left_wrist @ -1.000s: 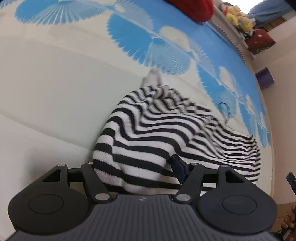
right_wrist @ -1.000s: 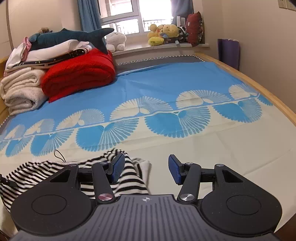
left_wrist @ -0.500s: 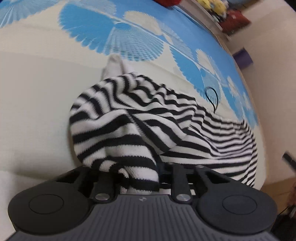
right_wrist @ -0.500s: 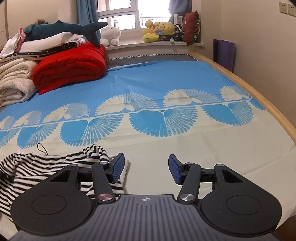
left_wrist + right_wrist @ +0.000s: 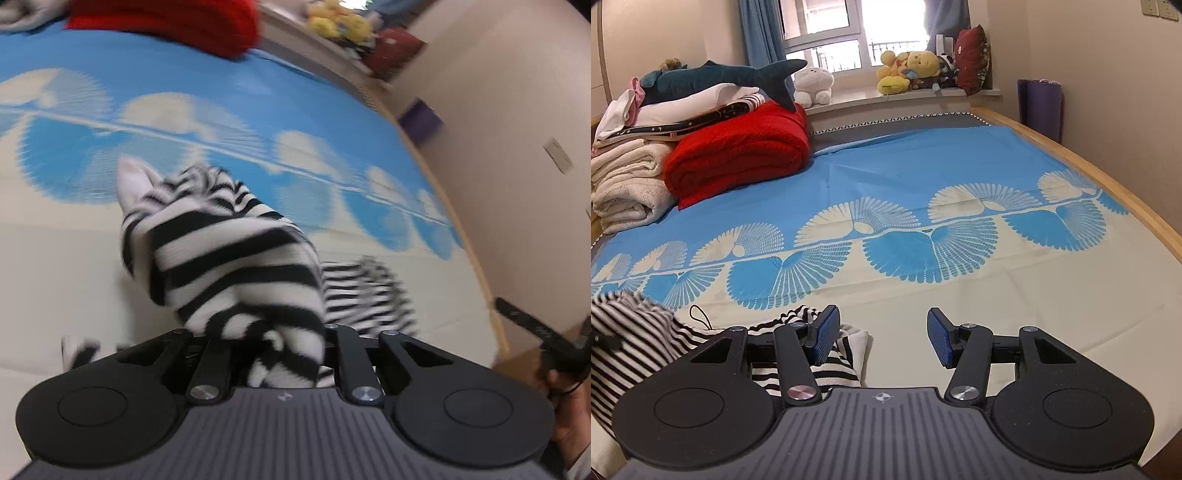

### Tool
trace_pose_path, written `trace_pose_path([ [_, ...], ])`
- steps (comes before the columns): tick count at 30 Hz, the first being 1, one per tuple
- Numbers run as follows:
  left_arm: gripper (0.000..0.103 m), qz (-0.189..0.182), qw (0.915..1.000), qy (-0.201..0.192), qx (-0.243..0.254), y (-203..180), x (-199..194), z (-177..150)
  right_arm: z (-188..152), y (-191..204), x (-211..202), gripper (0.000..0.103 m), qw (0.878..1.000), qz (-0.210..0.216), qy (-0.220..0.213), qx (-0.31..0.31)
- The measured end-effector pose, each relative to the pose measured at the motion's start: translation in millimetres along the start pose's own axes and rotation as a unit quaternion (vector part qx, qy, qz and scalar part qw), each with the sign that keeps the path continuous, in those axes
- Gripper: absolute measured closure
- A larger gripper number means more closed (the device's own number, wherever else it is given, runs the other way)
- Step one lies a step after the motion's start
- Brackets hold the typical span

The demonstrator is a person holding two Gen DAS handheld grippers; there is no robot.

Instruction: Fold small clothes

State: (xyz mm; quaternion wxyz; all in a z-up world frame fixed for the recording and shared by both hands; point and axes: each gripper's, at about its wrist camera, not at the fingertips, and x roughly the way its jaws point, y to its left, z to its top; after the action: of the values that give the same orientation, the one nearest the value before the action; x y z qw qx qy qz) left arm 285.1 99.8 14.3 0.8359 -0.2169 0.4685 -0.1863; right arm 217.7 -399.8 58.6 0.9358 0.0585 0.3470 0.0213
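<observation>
Left gripper (image 5: 280, 354) with jaws closing on a bunched fold of the striped garment (image 5: 236, 266), lifted above the blue and cream bedsheet (image 5: 74, 258), right gripper (image 5: 882, 338) spread wide, nothing between its pads, garment's other part lying just beside its left finger

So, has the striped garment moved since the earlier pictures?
Yes. The striped garment is bunched between the left gripper's closing jaws and lifted off the bedsheet, toward the red blanket.

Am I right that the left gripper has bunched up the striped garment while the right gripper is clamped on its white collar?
Not quite. The left gripper is closing on the striped garment, but the right wrist view shows the right gripper open and empty, with the garment's white edge beside it.
</observation>
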Motion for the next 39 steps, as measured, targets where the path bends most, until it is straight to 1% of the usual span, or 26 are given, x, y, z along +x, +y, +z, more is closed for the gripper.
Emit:
trace_pose_path([
  [3,0.088,-0.005,0.9998,0.018,0.013,-60,35,-4,-2,-5,-3,0.049,1.0,-0.004,0.0,0.001],
  [6,0.086,0.012,0.9991,0.035,0.021,-113,78,-11,-4,-10,-5,0.049,1.0,-0.015,0.001,0.001],
  [7,0.081,0.02,0.9987,0.04,0.023,-128,92,-13,-4,-13,-5,0.049,1.0,-0.019,0.002,0.003],
  [8,0.073,0.026,0.9981,0.051,0.023,-144,108,-15,-4,-16,-5,0.049,1.0,-0.022,0.003,0.006],
  [9,0.052,0.022,0.9973,0.065,0.026,-156,121,-17,-3,-18,-5,0.049,1.0,-0.024,0.003,0.008],
  [10,0.045,0.0,0.9962,0.082,0.028,-166,130,-17,-3,-19,-5,0.049,1.0,-0.027,0.003,0.011],
  [12,0.045,-0.063,0.9946,0.08,0.02,-176,127,-16,-2,-23,-4,0.049,0.999,-0.032,0.001,0.017],
  [14,0.045,-0.103,0.9929,0.056,0.022,-179,110,-9,-3,-25,-3,0.049,0.999,-0.032,0.004,0.022],
  [16,0.045,-0.113,0.9931,0.02,0.026,-167,85,0,-3,-24,-2,0.049,0.999,-0.027,0.003,0.02],
  [17,0.045,-0.107,0.9939,0.003,0.024,-158,73,4,-2,-23,-2,0.049,1.0,-0.023,0.002,0.02],
  [18,0.045,-0.092,0.9954,-0.012,0.023,-147,61,7,-1,-22,-2,0.049,1.0,-0.015,0.0,0.022],
  [21,0.046,-0.022,0.9977,-0.042,0.048,-125,27,10,1,-16,-2,0.048,0.998,0.031,0.0,0.052],
  [23,0.047,0.019,0.9974,-0.036,0.06,-114,10,9,2,-9,-1,0.048,0.993,0.081,0.007,0.08],
  [25,0.047,0.052,0.9948,-0.03,0.082,-111,-3,1,3,2,3,0.047,0.983,0.149,0.027,0.099],
  [26,0.047,0.06,0.9935,-0.032,0.091,-110,-9,-5,2,10,5,0.044,0.978,0.181,0.041,0.099],
  [27,0.047,0.065,0.9926,-0.035,0.097,-106,-11,-11,1,20,8,0.041,0.972,0.209,0.056,0.092],
  [28,0.047,0.065,0.9924,-0.04,0.097,-101,-13,-18,0,32,10,0.039,0.969,0.226,0.071,0.074],
  [29,0.047,0.064,0.9927,-0.042,0.093,-96,-12,-29,-3,44,11,0.038,0.969,0.229,0.082,0.05],
  [30,0.048,0.07,0.993,-0.033,0.089,-89,-6,-35,-7,58,13,0.038,0.97,0.223,0.096,0.015],
  [31,0.055,0.089,0.9923,-0.01,0.086,-86,0,-40,-12,71,15,0.038,0.971,0.212,0.108,-0.018],
  [32,0.056,0.103,0.9907,-0.001,0.09,-85,3,-45,-18,81,18,0.039,0.972,0.196,0.121,-0.051],
  [33,0.056,0.1,0.9898,-0.006,0.102,-89,2,-49,-24,89,20,0.052,0.971,0.182,0.132,-0.083],
  [34,0.056,0.091,0.9894,-0.009,0.112,-94,3,-50,-28,94,19,0.067,0.969,0.175,0.139,-0.109],
  [35,0.056,0.08,0.9894,-0.005,0.121,-97,6,-51,-30,95,17,0.096,0.966,0.177,0.14,-0.123],
  [36,0.056,0.074,0.9897,0.001,0.122,-98,8,-53,-30,93,12,0.096,0.966,0.185,0.133,-0.123],
  [39,0.056,0.056,0.991,0.023,0.119,-103,16,-55,-19,58,-10,0.097,0.971,0.211,0.093,-0.064],
])
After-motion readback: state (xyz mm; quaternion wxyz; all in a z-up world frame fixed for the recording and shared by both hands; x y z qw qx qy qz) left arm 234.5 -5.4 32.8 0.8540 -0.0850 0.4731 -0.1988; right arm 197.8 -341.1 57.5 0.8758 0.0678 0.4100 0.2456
